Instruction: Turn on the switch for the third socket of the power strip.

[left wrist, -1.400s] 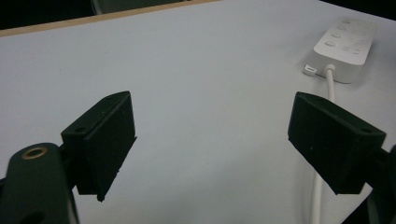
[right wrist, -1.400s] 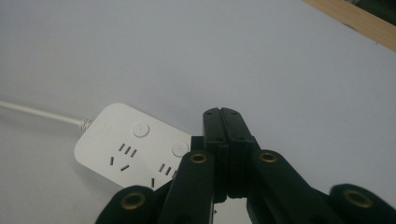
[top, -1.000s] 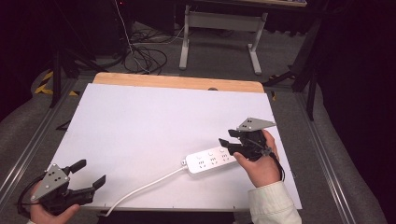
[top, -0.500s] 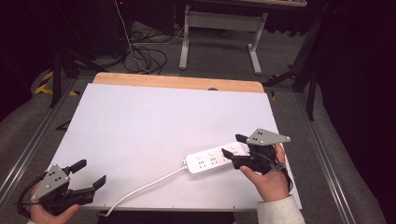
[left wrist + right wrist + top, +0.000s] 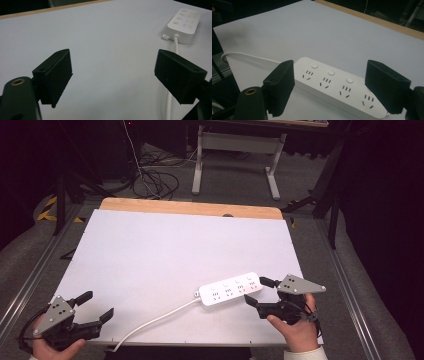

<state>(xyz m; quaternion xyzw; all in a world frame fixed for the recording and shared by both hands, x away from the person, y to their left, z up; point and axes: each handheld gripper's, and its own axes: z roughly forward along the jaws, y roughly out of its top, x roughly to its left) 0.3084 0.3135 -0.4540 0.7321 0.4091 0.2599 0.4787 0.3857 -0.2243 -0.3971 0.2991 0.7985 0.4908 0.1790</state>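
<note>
Power strip (image 5: 232, 289), white, four-socket with four round switch buttons, lies flat on the white table top (image 5: 165, 250) toward the near right corner, its long axis running slightly up to the right. Its white cable (image 5: 150, 324) leaves the left end and curves over the near edge of the table. Right gripper (image 5: 260, 292) sits at the strip's right end, held in the person's right hand (image 5: 295, 330); its jaws are spread wide. In the high view one jaw tip lies just beside the far corner of the strip and the other just beside its near edge, so the body of the strip is roughly bracketed, though no contact can be made out. The right gripper view (image 5: 329, 87) looks along the strip's (image 5: 337, 87) length between the two black jaws. Left gripper (image 5: 95, 307) rests at the near left corner, well apart from the strip, jaws likewise released and empty; in its own view the strip (image 5: 183, 22) appears far off at upper right. Judged step: approach before a grasp. The next move probably calls for advancing the right gripper until the jaws straddle the strip's width, then closing squarely on its long sides, with allowance for drag from the trailing cable.
</note>
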